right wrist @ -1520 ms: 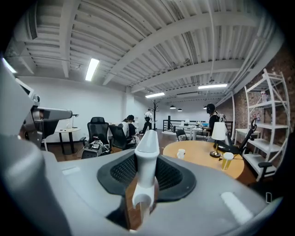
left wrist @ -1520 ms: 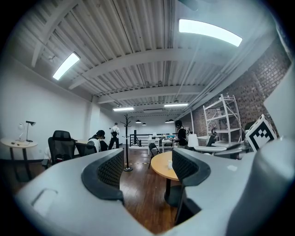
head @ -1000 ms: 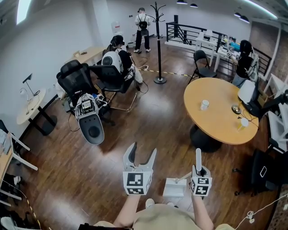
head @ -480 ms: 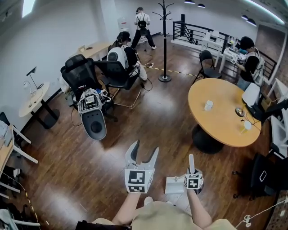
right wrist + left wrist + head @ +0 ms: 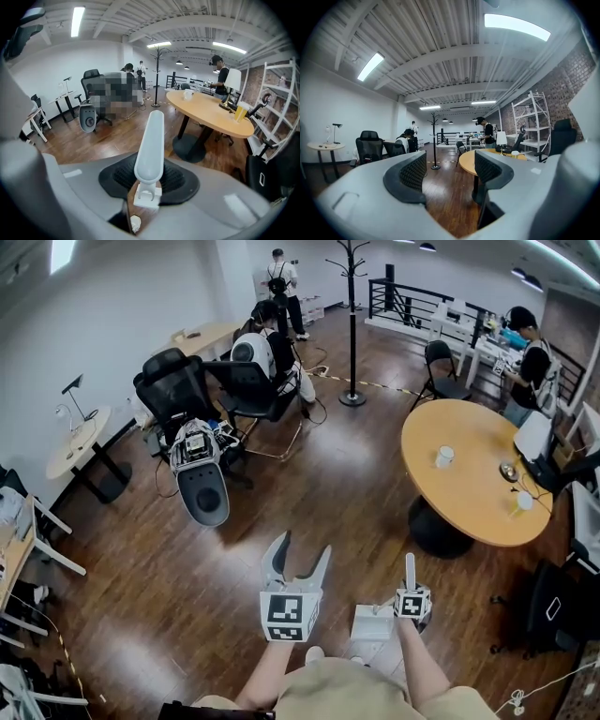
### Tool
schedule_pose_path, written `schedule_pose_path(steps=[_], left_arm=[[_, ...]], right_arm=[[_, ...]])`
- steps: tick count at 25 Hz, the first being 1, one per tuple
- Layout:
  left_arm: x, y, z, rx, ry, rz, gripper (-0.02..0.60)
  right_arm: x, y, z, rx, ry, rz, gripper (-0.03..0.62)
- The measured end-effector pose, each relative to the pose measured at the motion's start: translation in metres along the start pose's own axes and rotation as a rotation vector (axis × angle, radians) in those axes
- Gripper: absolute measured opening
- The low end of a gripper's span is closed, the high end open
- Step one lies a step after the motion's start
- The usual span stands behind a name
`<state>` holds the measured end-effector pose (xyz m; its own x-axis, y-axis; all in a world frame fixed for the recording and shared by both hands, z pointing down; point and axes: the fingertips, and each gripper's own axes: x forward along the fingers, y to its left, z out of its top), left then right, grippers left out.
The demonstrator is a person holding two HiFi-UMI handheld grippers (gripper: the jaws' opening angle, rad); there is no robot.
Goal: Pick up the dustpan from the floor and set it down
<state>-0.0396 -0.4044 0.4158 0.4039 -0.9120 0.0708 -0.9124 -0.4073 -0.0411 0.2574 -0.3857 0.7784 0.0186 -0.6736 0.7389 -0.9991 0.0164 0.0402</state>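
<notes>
Wooden floor (image 5: 309, 493) runs through an open office. We find the white dustpan (image 5: 373, 624) near the round surface (image 5: 469, 474), on our side of it, its upright handle (image 5: 151, 140) clamped in the right claw (image 5: 413, 610). We note the left claw (image 5: 300, 557), farther from that surface, with jaws apart and empty.

Round table (image 5: 469, 486) on wood floor (image 5: 314, 498)
</notes>
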Motion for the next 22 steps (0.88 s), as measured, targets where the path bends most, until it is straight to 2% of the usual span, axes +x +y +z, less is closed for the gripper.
schedule_pose_path(steps=[12, 14, 17, 19, 21, 22], left_arm=[[0.004, 0.002, -0.008, 0.007, 0.027, 0.012, 0.299], [0.005, 0.002, -0.009, 0.011, 0.031, 0.016, 0.299], [0.007, 0.001, -0.011, 0.012, 0.036, 0.016, 0.299], [0.007, 0.002, -0.013, 0.016, 0.044, 0.014, 0.299], [0.007, 0.005, -0.013, 0.021, 0.048, 0.018, 0.299], [0.007, 0.007, -0.013, 0.022, 0.049, 0.024, 0.299]], right_arm=[[0.043, -0.02, 0.018, 0.044, 0.005, 0.087, 0.118], [0.048, -0.025, 0.02, 0.037, 0.028, 0.086, 0.12], [0.05, -0.041, 0.006, 0.037, 0.143, 0.058, 0.12], [0.058, -0.041, 0.016, 0.03, 0.12, 0.089, 0.12], [0.061, -0.049, 0.019, 0.027, 0.135, 0.065, 0.121], [0.065, -0.047, 0.024, 0.035, 0.119, 0.085, 0.123]])
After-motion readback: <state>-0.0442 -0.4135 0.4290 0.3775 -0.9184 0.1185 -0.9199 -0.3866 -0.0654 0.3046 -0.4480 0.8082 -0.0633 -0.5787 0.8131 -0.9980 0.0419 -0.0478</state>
